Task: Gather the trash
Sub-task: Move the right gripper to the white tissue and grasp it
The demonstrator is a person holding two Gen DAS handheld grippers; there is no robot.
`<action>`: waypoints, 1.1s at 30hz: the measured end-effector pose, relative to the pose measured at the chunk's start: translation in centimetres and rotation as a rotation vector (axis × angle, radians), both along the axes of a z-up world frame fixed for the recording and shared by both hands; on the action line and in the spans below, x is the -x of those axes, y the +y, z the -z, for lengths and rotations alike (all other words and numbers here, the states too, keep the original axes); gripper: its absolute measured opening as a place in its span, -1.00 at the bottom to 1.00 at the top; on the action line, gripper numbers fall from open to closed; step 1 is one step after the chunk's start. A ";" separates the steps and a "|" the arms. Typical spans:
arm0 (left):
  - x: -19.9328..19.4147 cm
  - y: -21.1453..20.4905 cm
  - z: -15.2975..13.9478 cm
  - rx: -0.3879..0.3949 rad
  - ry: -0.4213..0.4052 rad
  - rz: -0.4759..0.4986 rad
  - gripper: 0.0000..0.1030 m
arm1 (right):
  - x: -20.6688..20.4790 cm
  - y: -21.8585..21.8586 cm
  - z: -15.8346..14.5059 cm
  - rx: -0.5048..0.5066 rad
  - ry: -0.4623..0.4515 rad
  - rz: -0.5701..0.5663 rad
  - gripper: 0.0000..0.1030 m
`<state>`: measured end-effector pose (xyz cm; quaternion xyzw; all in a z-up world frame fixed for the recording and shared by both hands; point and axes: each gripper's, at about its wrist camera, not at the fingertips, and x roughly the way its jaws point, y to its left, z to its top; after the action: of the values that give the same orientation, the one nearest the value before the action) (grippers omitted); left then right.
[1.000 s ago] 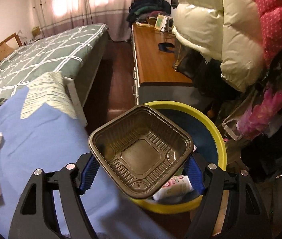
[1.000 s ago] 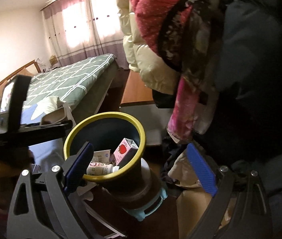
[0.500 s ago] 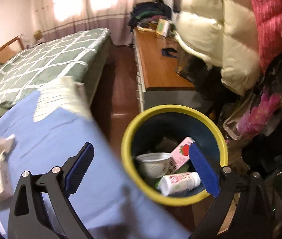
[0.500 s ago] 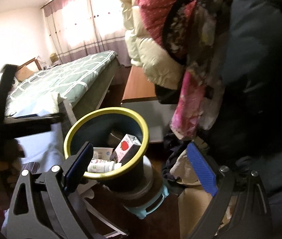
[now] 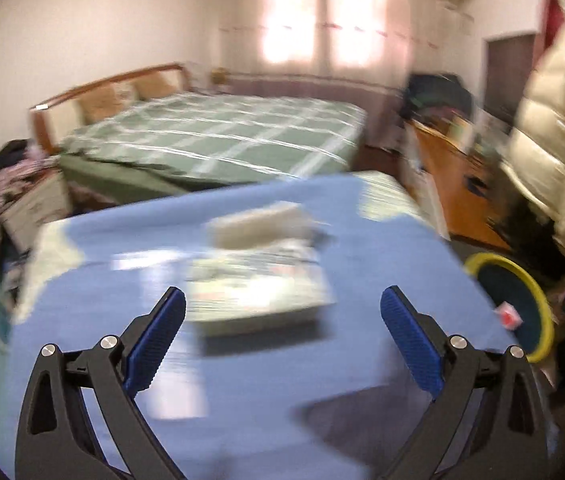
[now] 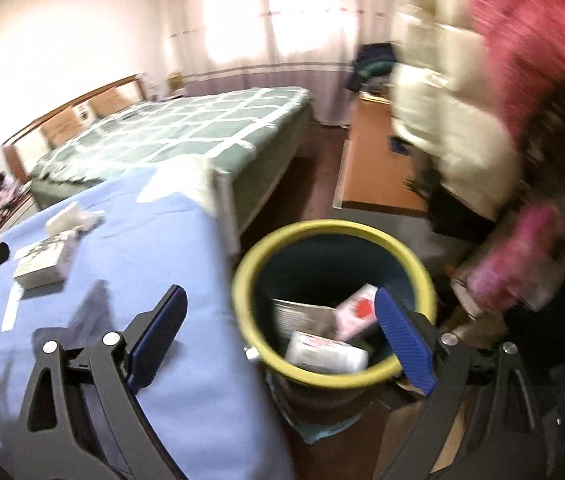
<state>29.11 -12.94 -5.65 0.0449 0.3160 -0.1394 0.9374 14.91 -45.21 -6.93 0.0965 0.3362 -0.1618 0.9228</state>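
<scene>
Left to right across the blue-clothed desk (image 5: 266,392): the left gripper (image 5: 282,332), its blue-padded jaws opening wide with nothing between them, points straight at the flat rectangular box with a pale green printed top (image 5: 258,292), which lies just ahead of the fingertips, its long axis running across the gripper's line. Behind the box, touching or nearly touching it, sits a crumpled white tissue wad (image 5: 262,228); motion blur hides finer detail of both. To the right, off the desk edge, stands the round dark bin with a yellow rim (image 6: 334,304), already holding a carton with a red mark (image 6: 358,312) and other packaging. The right gripper (image 6: 282,332), jaws spread and empty, hangs over the bin's near rim, well apart from the box. Judged from this layout, the left hand is nearer the remaining trash.
</scene>
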 end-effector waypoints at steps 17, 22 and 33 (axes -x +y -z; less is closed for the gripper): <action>-2.3 18.0 1.6 0.014 -0.078 -0.405 0.90 | -15.3 14.6 -2.0 -0.005 -0.008 -0.296 0.75; -2.2 18.6 1.8 0.015 -0.076 -0.433 0.90 | -19.5 16.4 -0.9 0.013 0.025 -0.305 0.75; -2.7 18.5 2.8 0.005 -0.034 -0.434 0.90 | -28.6 19.0 3.5 -0.002 0.183 -0.339 0.75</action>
<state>31.80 5.53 -8.48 -0.0240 0.3022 0.0654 0.9507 43.55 -26.24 -10.46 0.0241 0.4304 -0.0118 0.9022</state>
